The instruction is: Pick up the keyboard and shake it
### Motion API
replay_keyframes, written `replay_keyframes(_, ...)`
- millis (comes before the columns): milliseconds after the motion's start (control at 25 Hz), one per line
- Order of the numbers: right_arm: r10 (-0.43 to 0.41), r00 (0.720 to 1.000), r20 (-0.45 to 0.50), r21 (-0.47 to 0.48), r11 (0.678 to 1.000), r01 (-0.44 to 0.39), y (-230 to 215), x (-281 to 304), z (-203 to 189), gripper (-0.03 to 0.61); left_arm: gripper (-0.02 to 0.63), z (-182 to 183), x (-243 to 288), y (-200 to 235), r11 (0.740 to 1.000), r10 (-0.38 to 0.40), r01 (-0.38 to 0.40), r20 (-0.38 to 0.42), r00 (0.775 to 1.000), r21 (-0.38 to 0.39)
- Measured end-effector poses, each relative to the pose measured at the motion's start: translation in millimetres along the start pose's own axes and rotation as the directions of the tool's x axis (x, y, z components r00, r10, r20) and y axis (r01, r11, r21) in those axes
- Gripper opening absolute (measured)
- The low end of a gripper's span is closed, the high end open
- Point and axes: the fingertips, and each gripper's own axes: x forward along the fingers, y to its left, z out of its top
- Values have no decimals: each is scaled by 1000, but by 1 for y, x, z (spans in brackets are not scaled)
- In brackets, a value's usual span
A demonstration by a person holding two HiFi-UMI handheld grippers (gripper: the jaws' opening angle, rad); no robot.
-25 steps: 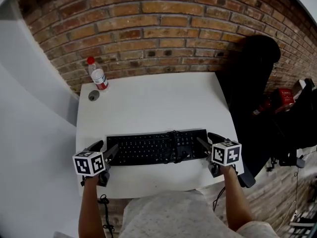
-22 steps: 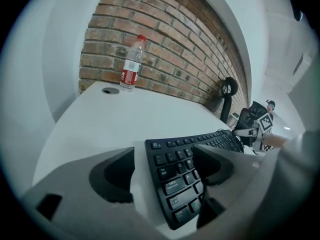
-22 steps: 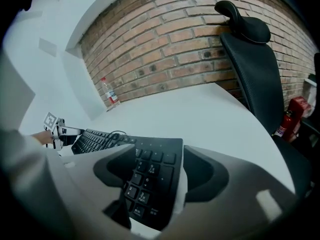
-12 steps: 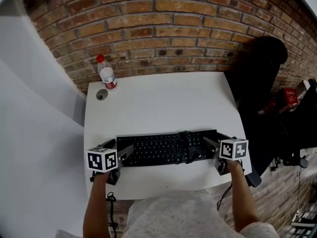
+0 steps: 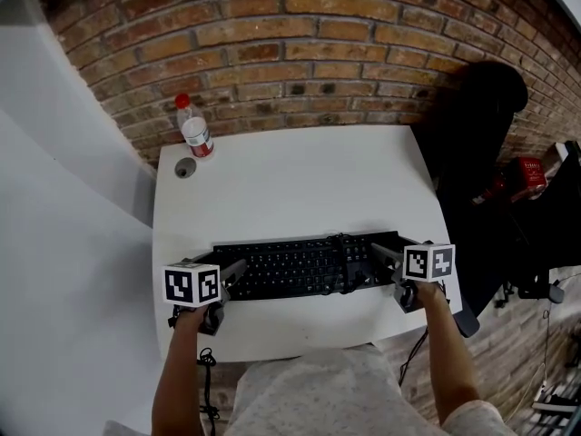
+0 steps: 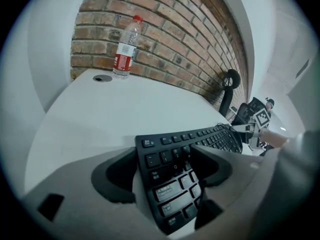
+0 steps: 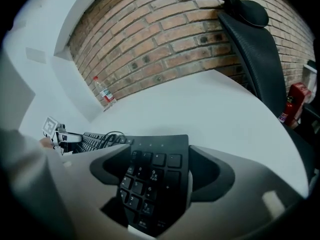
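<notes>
Two pairs of jaws are spread around the ends of the keyboard (image 5: 300,266), neither clamped: those of the left gripper (image 6: 162,166) have just been closing, those of the right gripper (image 7: 155,171) opening around the right end. The keyboard is laid flat near the front edge of the surface (image 5: 290,180). Were one end pinched alone, it could be twisted loose and dropped — or snagged by the cable (image 5: 342,254) draped across it. Where that cable leads cannot be traced.

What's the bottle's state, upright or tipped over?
Upright. The bottle stands on its base near the table's far left corner, red cap on top.
</notes>
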Motion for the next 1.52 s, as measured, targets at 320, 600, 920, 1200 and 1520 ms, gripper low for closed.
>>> replay_keyframes(320,-22,999,-24,19,1000,22,-1,2,0,370,319,0,1,2,999,31,-33,-52,998,-30)
replay_keyframes(600,-25,1000,1,4,1000,25,0,-1,4,365,318,-7,-4,0,998,60,-59,1,998,-28)
replay_keyframes(920,0,999,43,-15,1000,0,3,-11,10,360,316,-3,-19,-10,994,112,-112,68,991,-6)
replay_keyframes(1200,18,997,80,-56,998,-13,3,-27,18,351,314,-3,-26,-21,989,146,-146,101,984,-12)
replay_keyframes(1520,56,992,114,-89,995,-46,6,-40,23,327,314,-6,-36,-31,982,187,-187,153,970,-15)
